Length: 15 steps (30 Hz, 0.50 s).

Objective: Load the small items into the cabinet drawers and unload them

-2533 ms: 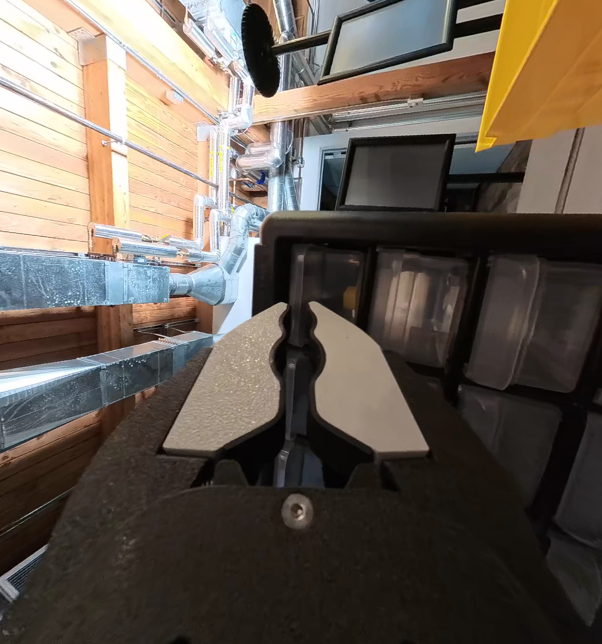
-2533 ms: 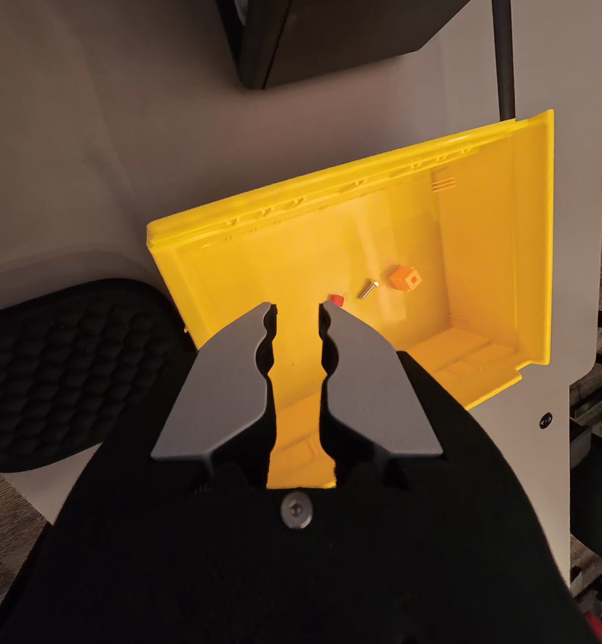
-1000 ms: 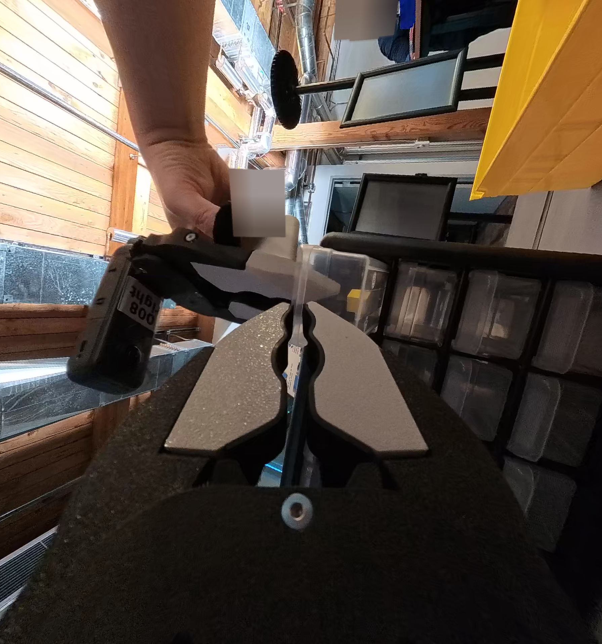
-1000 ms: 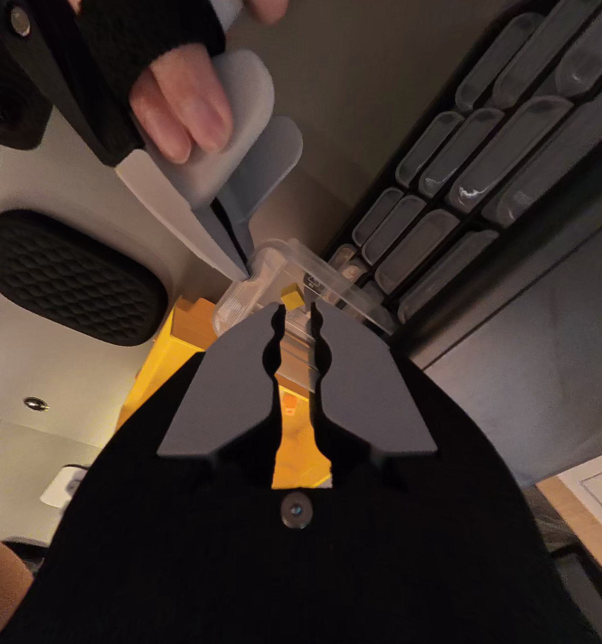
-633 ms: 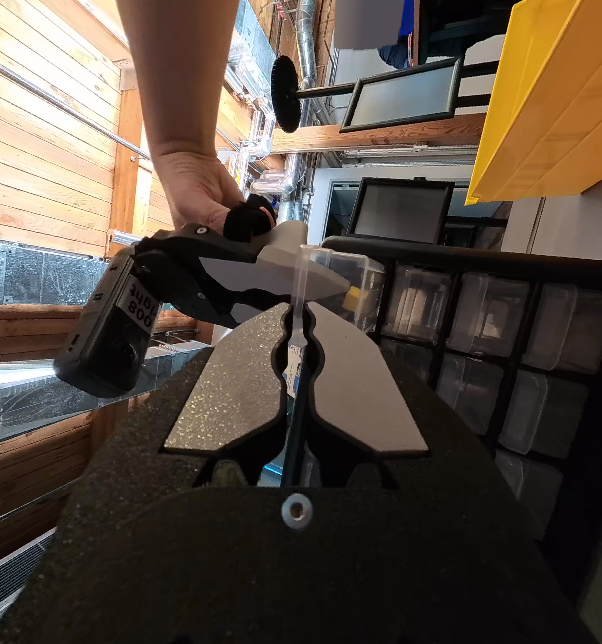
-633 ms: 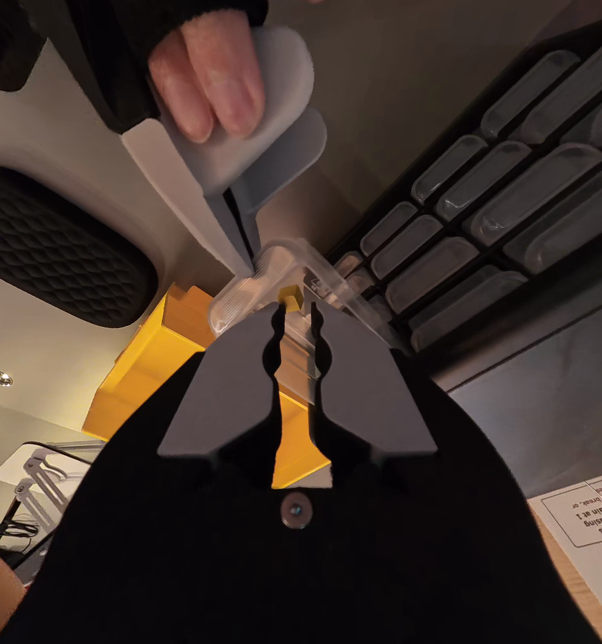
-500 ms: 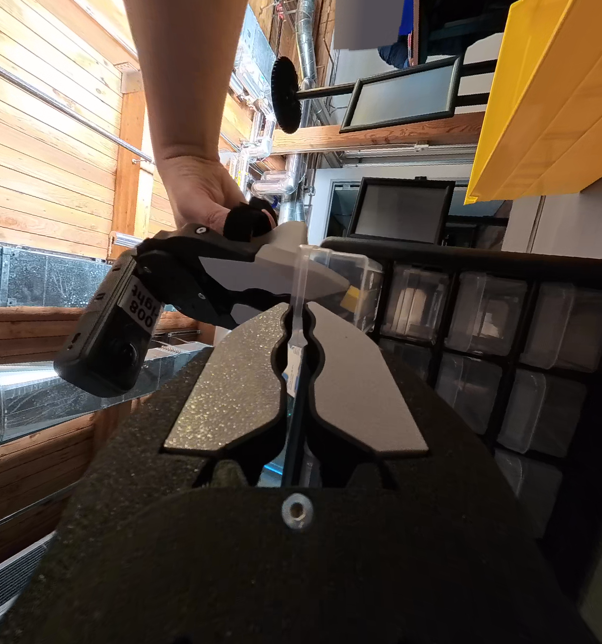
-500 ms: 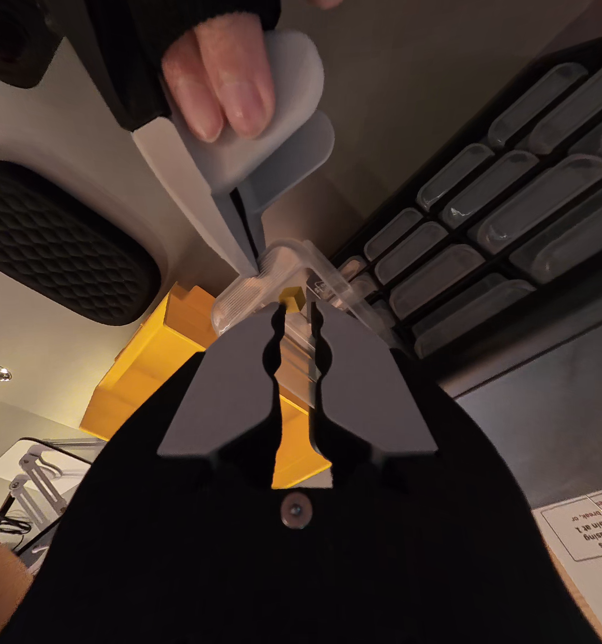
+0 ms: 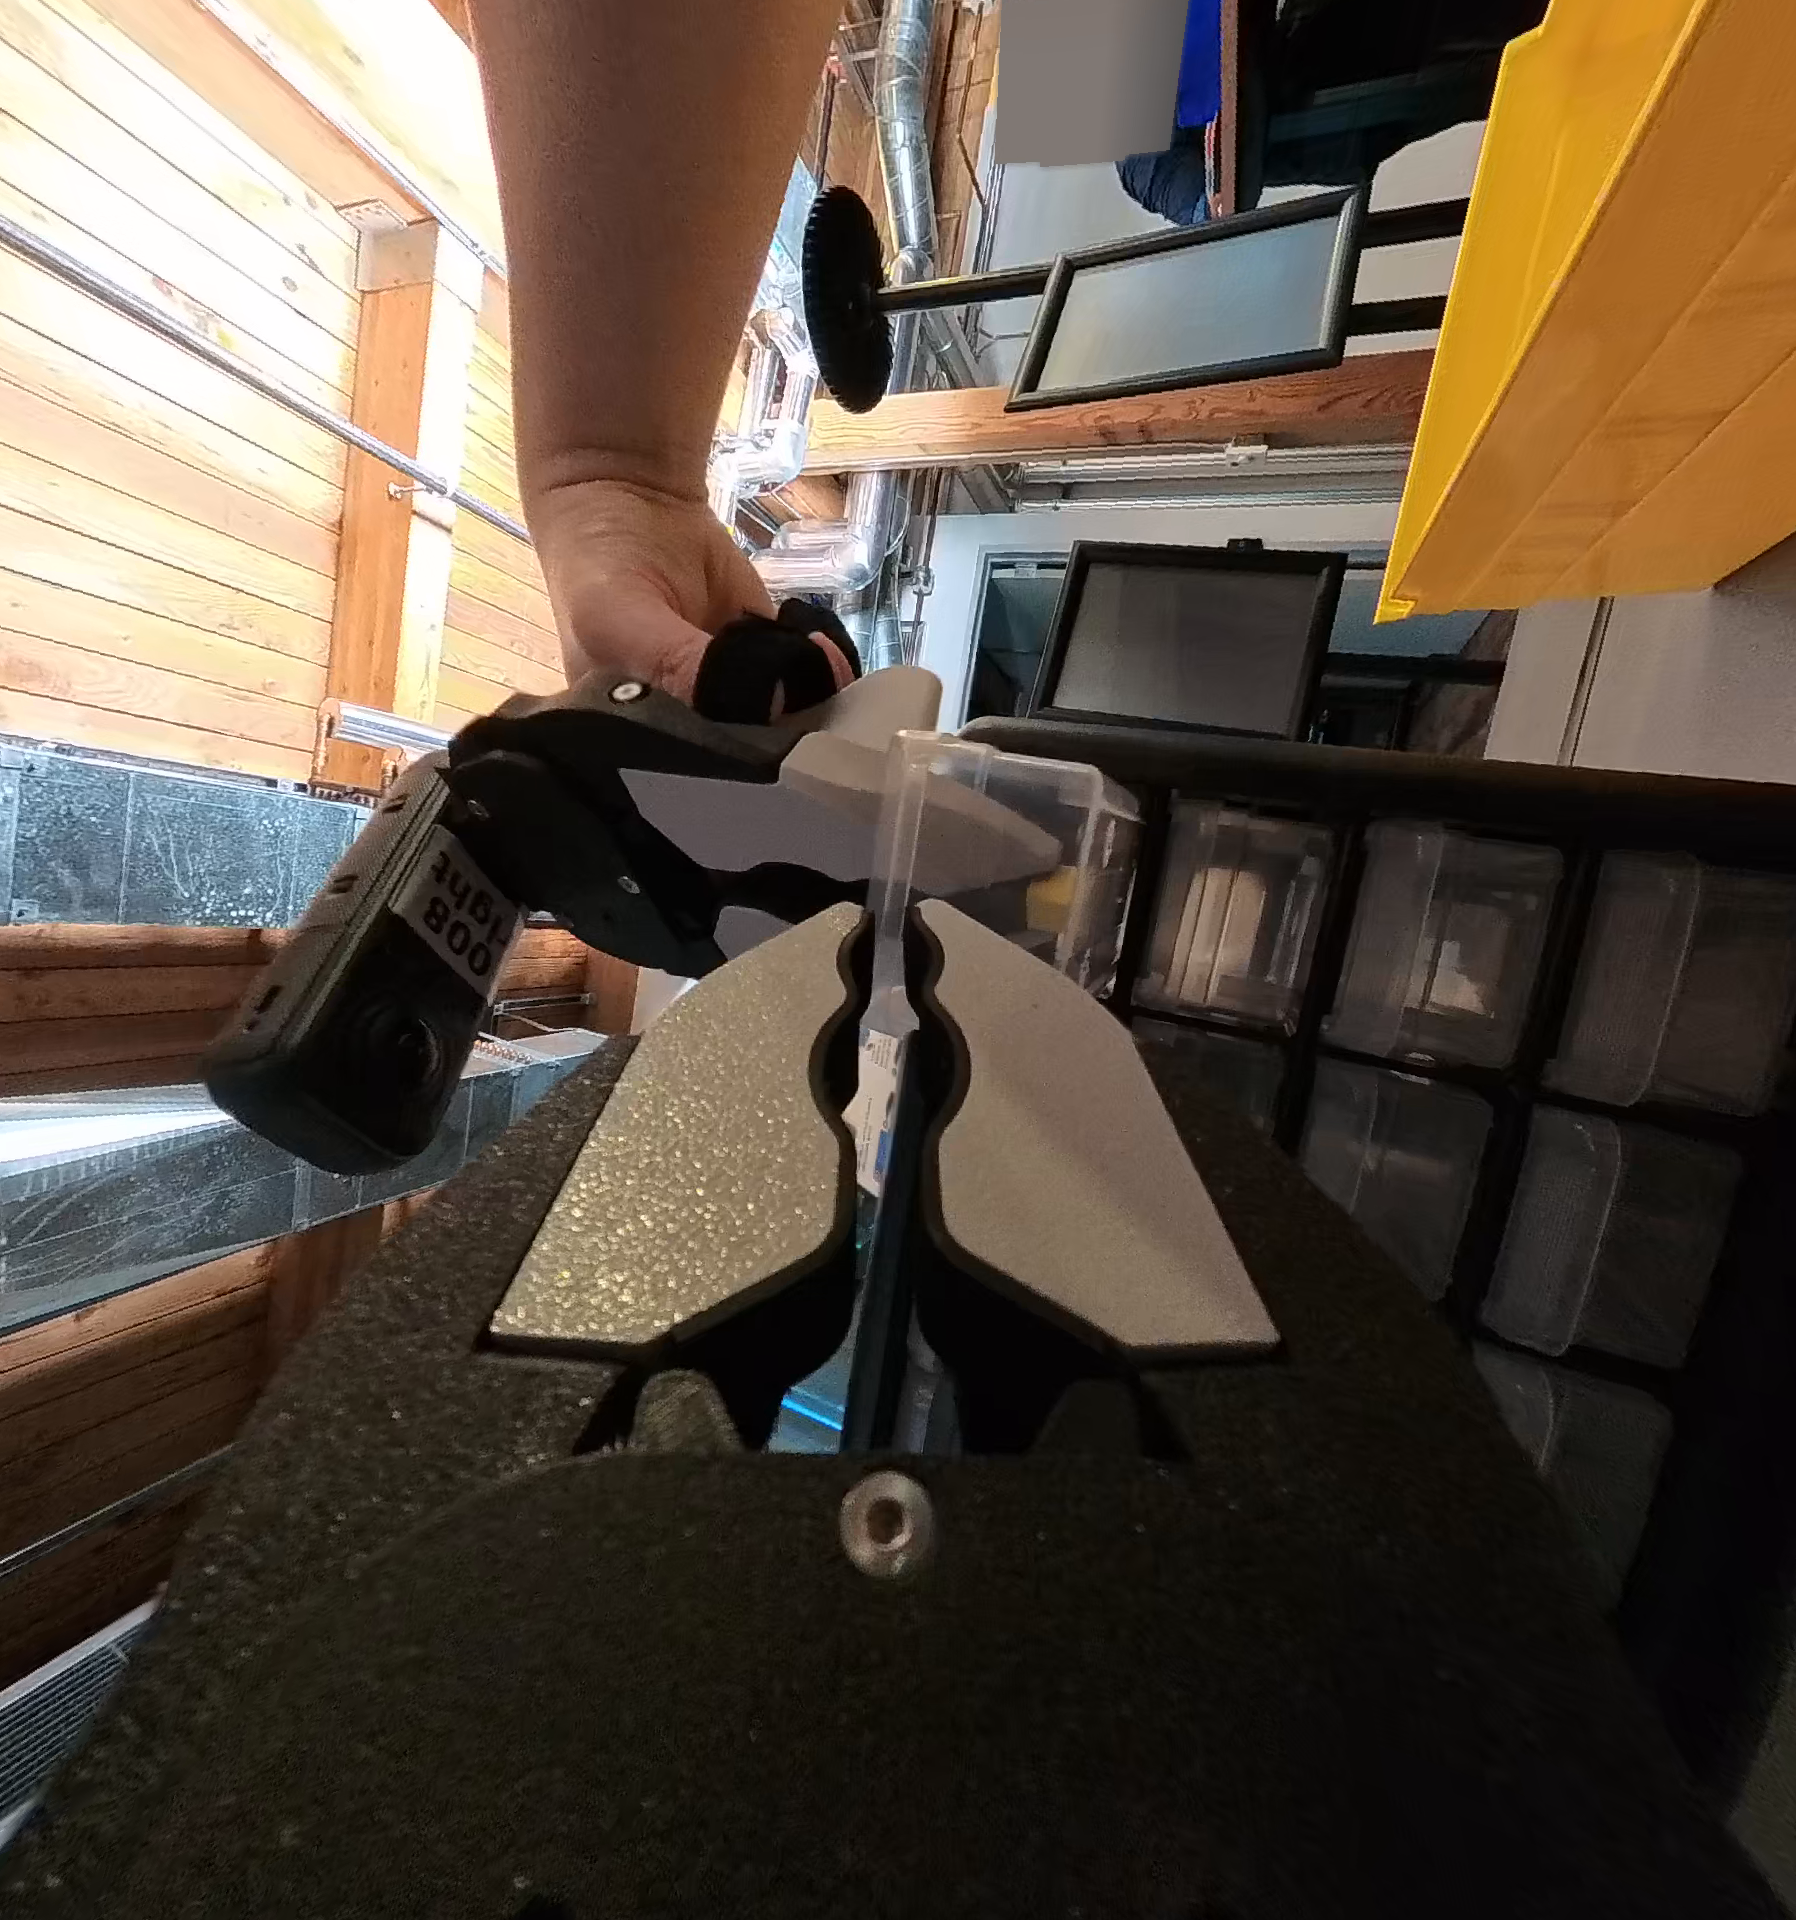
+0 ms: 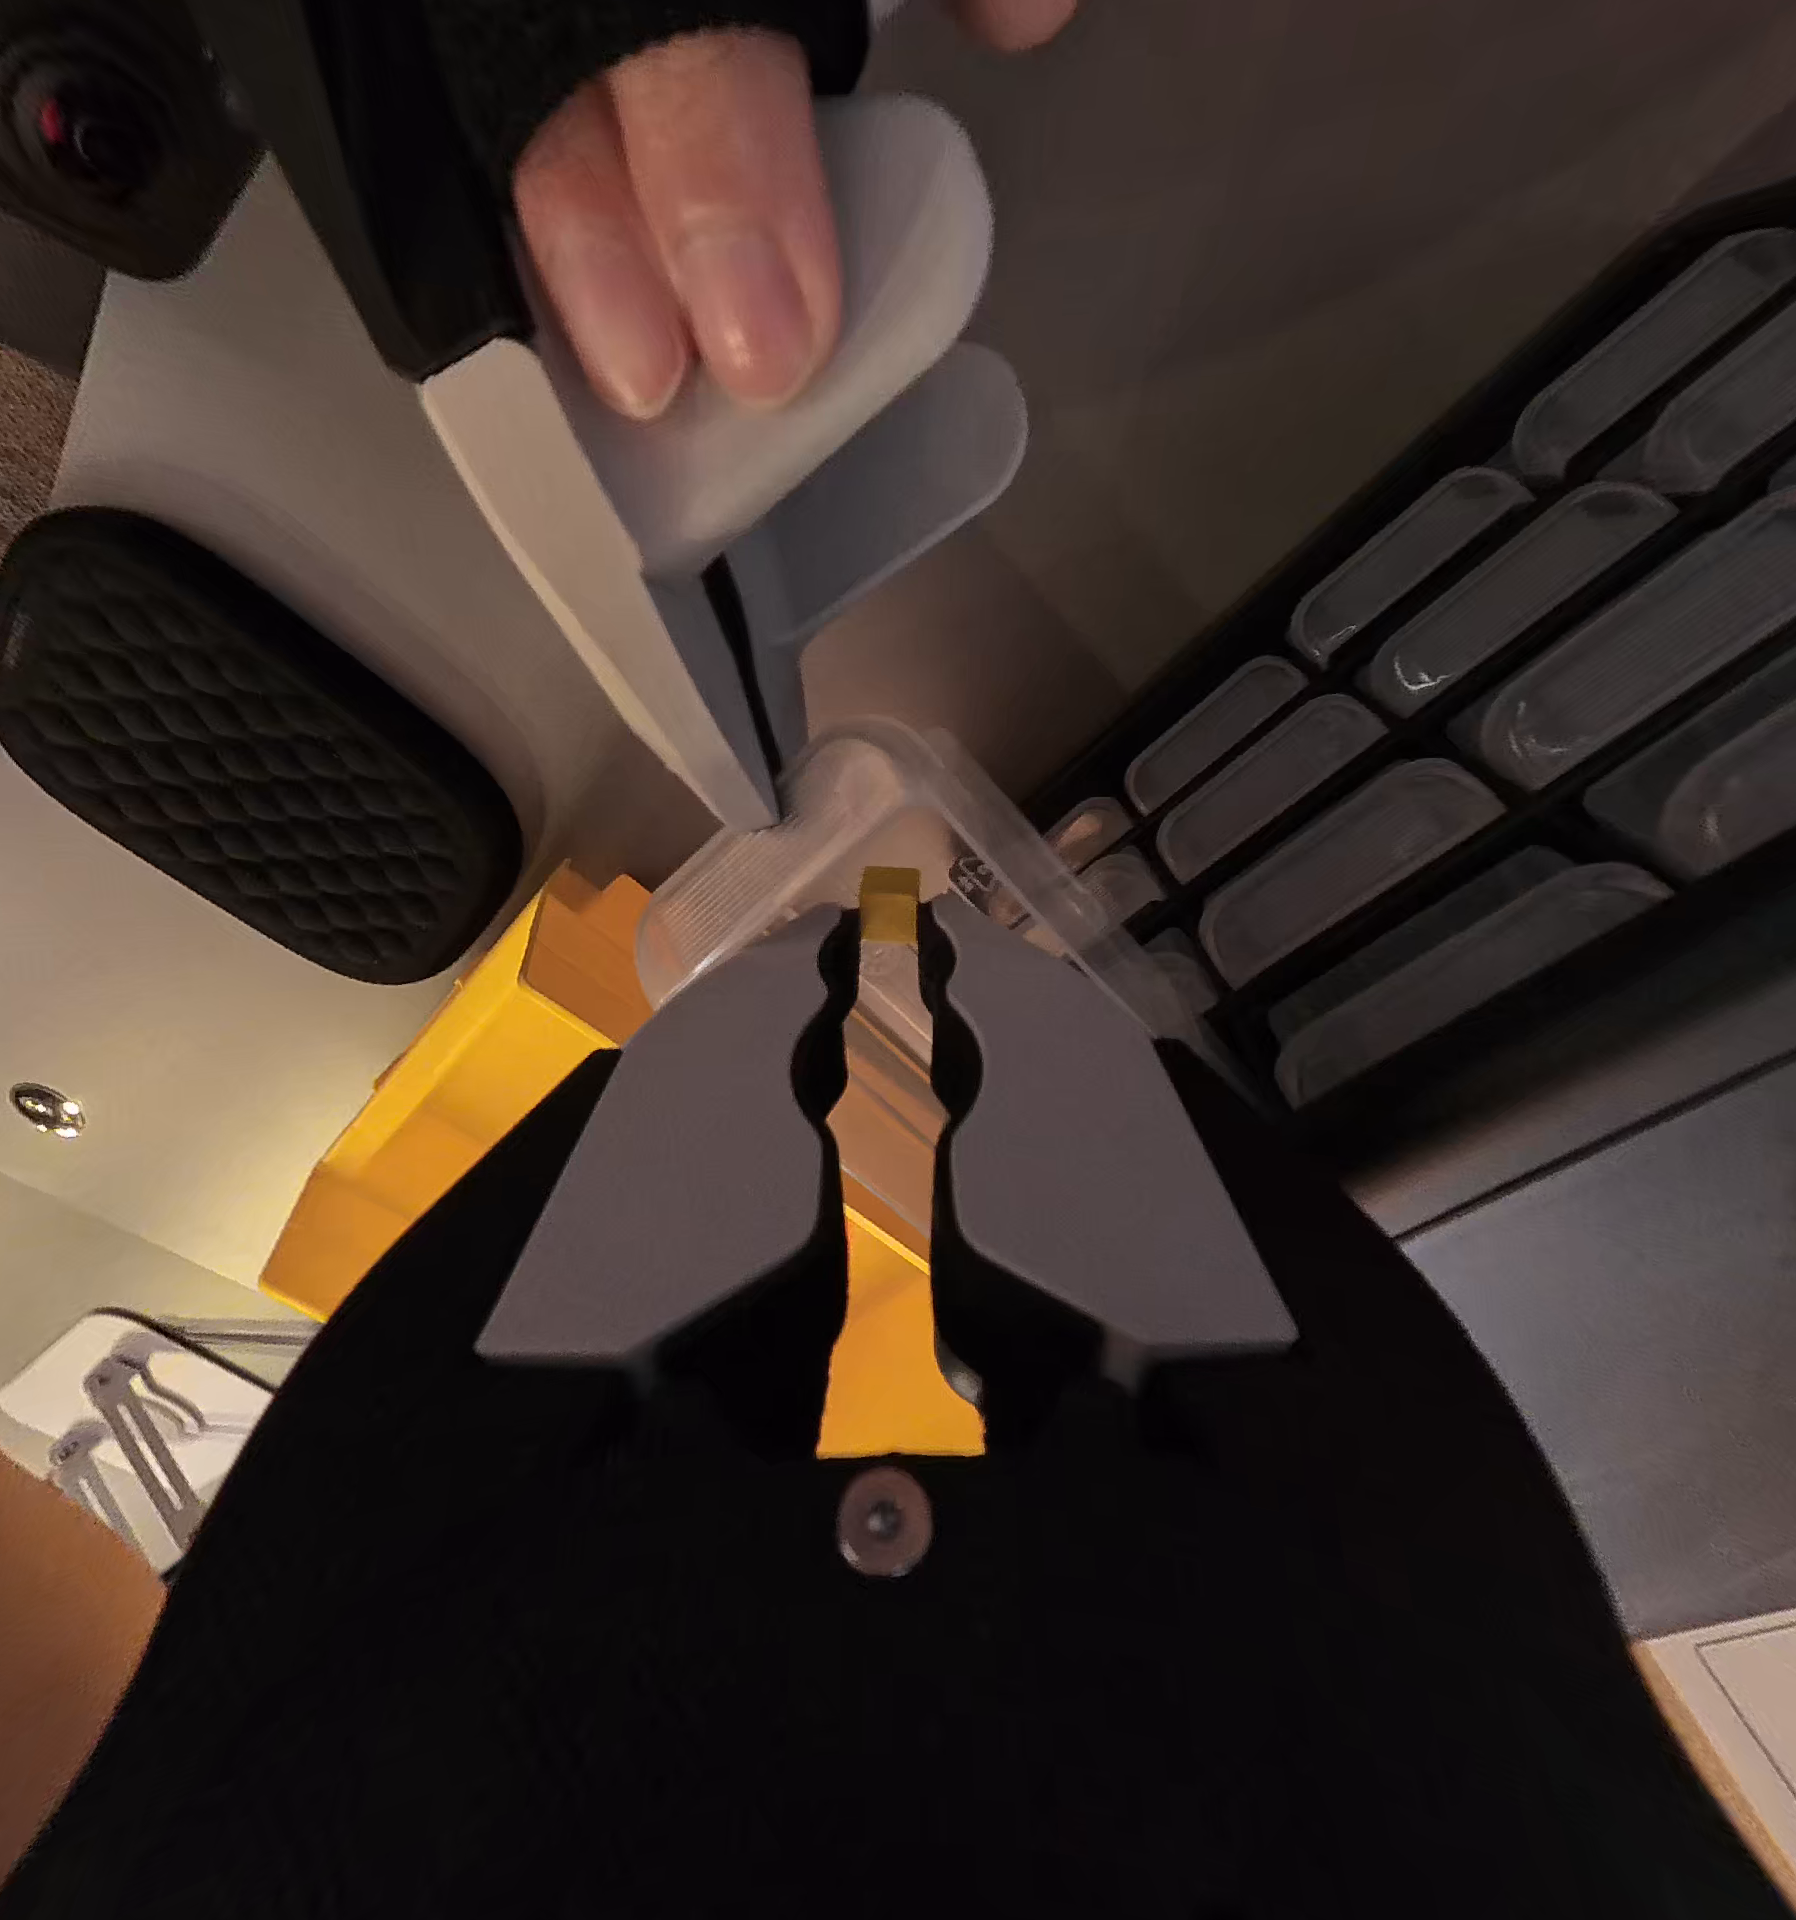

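Note:
A black cabinet of clear drawers fills the right side of the left wrist view and also shows in the right wrist view. My left gripper is shut on the front handle of a clear drawer that is pulled out of the top corner slot. My right gripper reaches into the drawer from above. Its tips are closed on a small yellow cube. The cube and the right gripper also show in the left wrist view. The left gripper shows in the right wrist view.
A yellow bin stands on the white table below the drawer; it also shows in the left wrist view. A black textured pad lies to the left. A sheet of paper lies at the lower right. A monitor stands behind the cabinet. Less than 4 cm separates the two grippers' tips.
My left gripper pulled the drawer out. My right gripper moved from the yellow bin to the drawer, and its jaws narrowed onto the yellow cube.

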Each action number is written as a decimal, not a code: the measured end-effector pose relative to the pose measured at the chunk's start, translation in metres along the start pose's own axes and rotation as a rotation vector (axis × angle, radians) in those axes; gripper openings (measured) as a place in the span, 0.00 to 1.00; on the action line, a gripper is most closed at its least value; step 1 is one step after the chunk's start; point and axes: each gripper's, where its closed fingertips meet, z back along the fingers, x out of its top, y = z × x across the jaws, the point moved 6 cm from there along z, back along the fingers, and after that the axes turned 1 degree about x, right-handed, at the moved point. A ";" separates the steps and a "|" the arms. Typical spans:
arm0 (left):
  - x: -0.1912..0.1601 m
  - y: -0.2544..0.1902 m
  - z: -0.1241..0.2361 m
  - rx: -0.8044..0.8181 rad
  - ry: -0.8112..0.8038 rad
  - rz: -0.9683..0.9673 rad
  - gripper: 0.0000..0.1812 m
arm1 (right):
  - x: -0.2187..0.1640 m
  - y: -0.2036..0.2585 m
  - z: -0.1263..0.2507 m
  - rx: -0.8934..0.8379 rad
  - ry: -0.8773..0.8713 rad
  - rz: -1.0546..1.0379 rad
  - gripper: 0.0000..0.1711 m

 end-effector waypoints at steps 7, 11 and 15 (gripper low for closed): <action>-0.003 0.000 -0.001 -0.004 0.015 0.002 0.03 | -0.002 0.001 0.007 -0.044 -0.035 -0.026 0.07; -0.004 0.000 -0.004 -0.003 0.018 0.004 0.02 | -0.005 -0.001 0.023 -0.134 -0.071 -0.050 0.07; -0.004 -0.002 -0.007 -0.012 0.026 0.003 0.03 | -0.009 0.002 0.044 -0.218 -0.123 -0.094 0.07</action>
